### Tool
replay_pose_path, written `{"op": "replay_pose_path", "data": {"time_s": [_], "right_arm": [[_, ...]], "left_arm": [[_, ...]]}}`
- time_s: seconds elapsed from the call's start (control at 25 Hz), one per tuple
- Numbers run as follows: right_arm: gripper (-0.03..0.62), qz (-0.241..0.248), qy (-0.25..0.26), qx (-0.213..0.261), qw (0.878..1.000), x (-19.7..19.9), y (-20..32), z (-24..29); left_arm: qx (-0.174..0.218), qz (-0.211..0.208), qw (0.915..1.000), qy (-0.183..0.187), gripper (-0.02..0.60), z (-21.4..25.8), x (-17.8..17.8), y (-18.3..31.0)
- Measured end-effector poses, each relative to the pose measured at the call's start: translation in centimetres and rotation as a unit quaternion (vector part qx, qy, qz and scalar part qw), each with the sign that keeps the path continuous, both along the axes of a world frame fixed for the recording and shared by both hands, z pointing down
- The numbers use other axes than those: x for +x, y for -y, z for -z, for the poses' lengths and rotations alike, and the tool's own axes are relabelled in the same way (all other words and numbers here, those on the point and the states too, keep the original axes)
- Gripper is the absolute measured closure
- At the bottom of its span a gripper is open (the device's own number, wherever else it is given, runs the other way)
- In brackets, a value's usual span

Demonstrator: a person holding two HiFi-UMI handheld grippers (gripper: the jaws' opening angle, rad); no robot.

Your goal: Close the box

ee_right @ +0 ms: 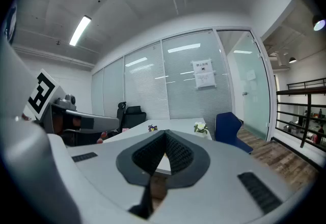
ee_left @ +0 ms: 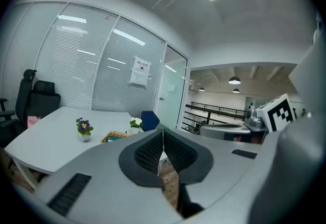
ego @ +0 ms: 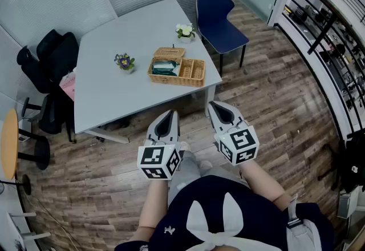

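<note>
Wicker box point(ego: 177, 71) sat on the grey table point(ego: 108, 39), close to the edge nearest the person. Its lid point(ego: 169, 52) was open and sat at the far side of the box. I could not tell if the lid lay flat or leaned up. Something dark green lay in the left part of the box. The right part looked bare.

I think the box was light, because it was woven from thin strips. It looked stiff and rough, so it should not slip from a grip. A light box could slide on the smooth table if it got pushed. The best place to take hold looked like the far, free edge of the lid, to swing it over the top. The other tool could press on the front wall so the box stayed put.

A little pot of purple flowers point(ego: 124, 62) stood to the left of the box, near it. A pot of white flowers point(ego: 185, 31) stood behind it, by the far corner. A blue chair point(ego: 219, 21) was past that corner, and a black chair point(ego: 51, 67) was at the left side of the table.

The left gripper point(ego: 170, 112) and the right gripper point(ego: 217, 104) were side by side in front of the person, over the wooden floor point(ego: 274, 107). Both were well apart from the table. Each one had its jaws pressed together with nothing in between.
</note>
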State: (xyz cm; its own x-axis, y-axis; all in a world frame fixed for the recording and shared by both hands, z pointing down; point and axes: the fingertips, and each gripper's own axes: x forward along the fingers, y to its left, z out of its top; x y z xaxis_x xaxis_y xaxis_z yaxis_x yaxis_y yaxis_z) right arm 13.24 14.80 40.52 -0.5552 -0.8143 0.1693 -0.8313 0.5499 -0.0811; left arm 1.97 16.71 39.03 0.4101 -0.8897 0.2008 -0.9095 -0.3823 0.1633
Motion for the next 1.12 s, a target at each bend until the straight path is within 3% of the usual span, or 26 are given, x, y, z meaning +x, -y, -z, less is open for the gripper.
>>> {"op": "replay_pose_path", "data": {"time_s": [0.72, 0.88, 1.04, 1.12], "right_arm": [[0.586, -0.001, -0.006, -0.005, 1.000, -1.7, 5.6, -0.3], [0.529, 0.004, 0.002, -0.012, 1.000, -2.1, 7.2, -0.3], [0.424, 0.013, 0.015, -0.029, 0.999, -2.7, 8.9, -0.7], [0.418, 0.017, 0.019, -0.038, 0.999, -2.8, 9.6, -1.0]], "left_arm": [[-0.023, -0.010, 0.9997, 0.000, 0.556, -1.3, -1.6, 5.3], [-0.025, -0.014, 0.9996, 0.001, 0.555, -1.4, -1.9, 7.1], [-0.029, -0.015, 0.9995, 0.002, 0.556, -1.8, -2.4, 8.8], [-0.033, -0.015, 0.9993, 0.001, 0.556, -2.1, -2.6, 9.5]]}}
